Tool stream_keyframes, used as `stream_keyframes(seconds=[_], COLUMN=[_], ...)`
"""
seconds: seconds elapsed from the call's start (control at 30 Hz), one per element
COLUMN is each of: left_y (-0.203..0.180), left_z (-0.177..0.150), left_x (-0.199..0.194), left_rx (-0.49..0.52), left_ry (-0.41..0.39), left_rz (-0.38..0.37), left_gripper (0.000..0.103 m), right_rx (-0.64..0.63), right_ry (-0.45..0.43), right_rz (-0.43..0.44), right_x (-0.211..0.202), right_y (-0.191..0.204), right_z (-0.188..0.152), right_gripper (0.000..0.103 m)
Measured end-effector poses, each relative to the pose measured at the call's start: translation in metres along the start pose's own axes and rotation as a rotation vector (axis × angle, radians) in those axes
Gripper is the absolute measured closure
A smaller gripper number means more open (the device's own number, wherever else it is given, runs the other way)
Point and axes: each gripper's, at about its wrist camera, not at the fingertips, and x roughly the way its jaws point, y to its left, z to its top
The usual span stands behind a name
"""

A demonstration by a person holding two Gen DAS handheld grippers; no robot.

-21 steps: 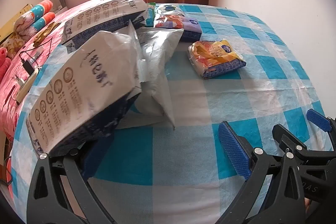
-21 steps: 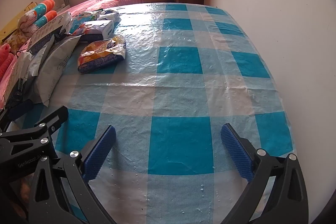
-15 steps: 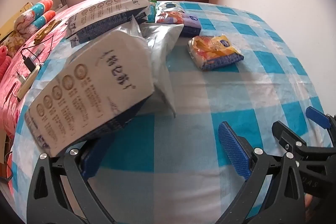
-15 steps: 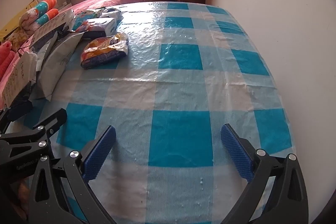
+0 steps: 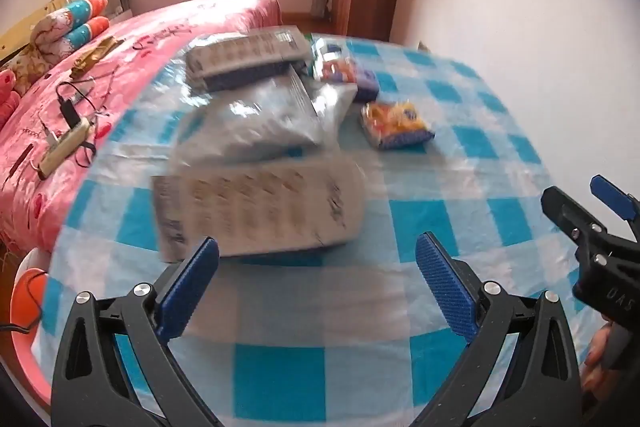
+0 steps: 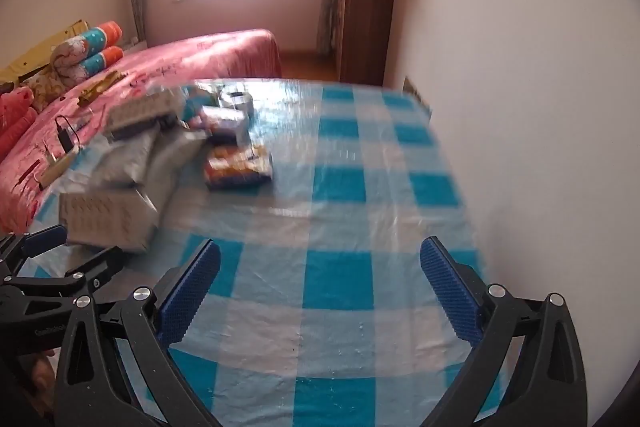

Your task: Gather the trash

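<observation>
Since a moment ago we see the white printed bag (image 5: 256, 211) drop away from our left gripper (image 5: 316, 287) and lie flat on the checked cloth (image 5: 280, 379), probably resting against the grey pouch (image 5: 268, 123), though blur hides the edge. Both the left and our right gripper (image 6: 320, 291) gape fully open, holding nothing. The yellow packet (image 5: 396, 125) lies farther back.

Your right side of the checked tablecloth (image 6: 340, 279) is bare up to the wall (image 6: 540, 107) along its right edge, so a gripper passes freely there. Along the left edge a heap blocks you: the printed bag (image 5: 256, 207) nearest, the grey pouches (image 5: 272, 123) behind it, another printed bag (image 5: 248, 59) towards the far-left corner. The yellow packet (image 5: 396, 125) lies apart, mid-cloth, with open cloth around it.
</observation>
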Motion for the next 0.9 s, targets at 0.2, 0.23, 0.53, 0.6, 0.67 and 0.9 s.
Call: stream_keyframes(seconds=[0.2, 0.23, 0.53, 0.6, 0.67, 0.9], left_y=[0.02, 0.022, 0.038, 0.037, 0.037, 0.037], left_z=[0.007, 0.007, 0.003, 0.003, 0.002, -0.002], left_x=[-0.04, -0.045, -0.084, -0.089, -0.093, -0.109], left_rx=[-0.041, -0.047, -0.054, -0.051, -0.043, -0.026], left_ry=[-0.089, -0.098, -0.205, -0.221, -0.234, -0.283], left_rz=[-0.003, -0.004, 0.019, 0.022, 0.028, 0.045], left_gripper=[0.004, 0.004, 0.004, 0.004, 0.004, 0.004], right_rx=[-0.034, -0.04, -0.052, -0.054, -0.057, -0.062], right_ry=[-0.103, -0.117, -0.203, -0.211, -0.218, -0.23], right_rz=[-0.023, -0.026, -0.037, -0.04, -0.047, -0.066], right_x=[-0.041, -0.049, -0.093, -0.098, -0.101, -0.109], right_y=[0.013, 0.016, 0.027, 0.028, 0.027, 0.03], right_z=[0.018, 0.02, 0.03, 0.033, 0.034, 0.034], right_gripper=[0.004, 0.004, 0.004, 0.004, 0.004, 0.004])
